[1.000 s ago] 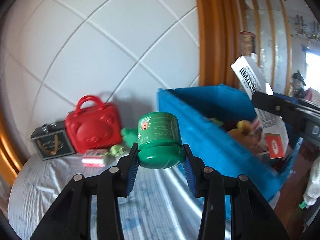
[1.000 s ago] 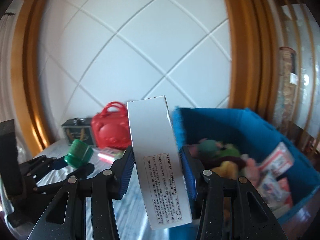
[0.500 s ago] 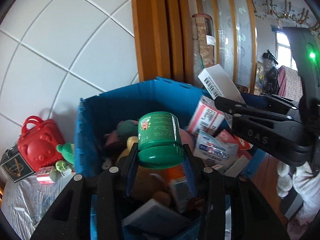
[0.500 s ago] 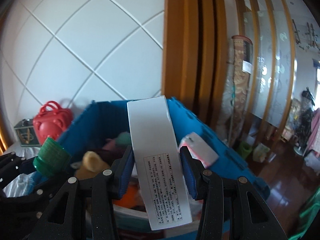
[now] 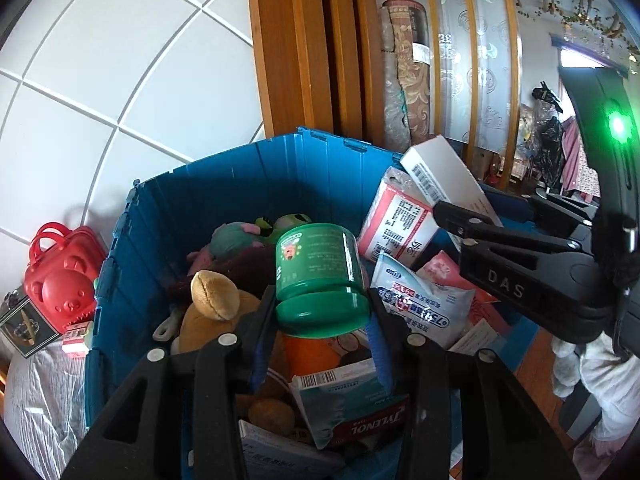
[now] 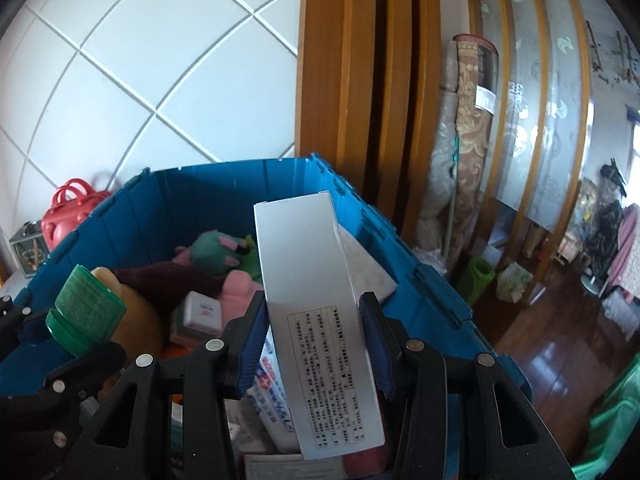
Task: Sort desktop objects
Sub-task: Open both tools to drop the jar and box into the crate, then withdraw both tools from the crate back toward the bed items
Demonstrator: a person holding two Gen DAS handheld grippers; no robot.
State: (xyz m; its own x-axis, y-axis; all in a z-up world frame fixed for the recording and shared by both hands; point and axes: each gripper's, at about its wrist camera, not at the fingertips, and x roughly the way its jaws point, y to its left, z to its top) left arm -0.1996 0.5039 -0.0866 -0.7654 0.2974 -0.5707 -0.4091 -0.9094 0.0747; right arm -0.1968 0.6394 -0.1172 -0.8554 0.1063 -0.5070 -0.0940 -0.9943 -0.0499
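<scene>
Both hand-held grippers have swung away from the tabletop and now hang over the blue bin (image 5: 328, 168), which was off to the side a second ago.

The left hand-held gripper (image 5: 322, 322) has its blue pads squeezed on a green jar (image 5: 320, 272). The jar is upside down, with its wide green lid at the bottom, between the pads. Right under it lie an orange thing, a box with a barcode and a red Tylenol box (image 5: 372, 424). Ahead of the left hand-held gripper and a bit to its left sit a tan soft toy (image 5: 216, 300) and a green soft toy (image 5: 232, 236). Ahead to its right are a pink and white box (image 5: 396, 224) and a white pack with blue writing (image 5: 420, 304).

The right hand-held gripper (image 6: 316, 344) has its pads pressed on the two long sides of a tall white box (image 6: 312, 280). The box stands up and leans a little away from the camera. It has small black print low down on it. It hangs over the bin's inside, near the right wall. From the left camera, this white box (image 5: 444, 172) sticks up past the bin's far right rim.

Far off to the left of the bin, a red bear-face bag (image 5: 60, 276) and a small dark box (image 5: 24, 326) sit on the tabletop (image 5: 36, 400) by the white wall.
</scene>
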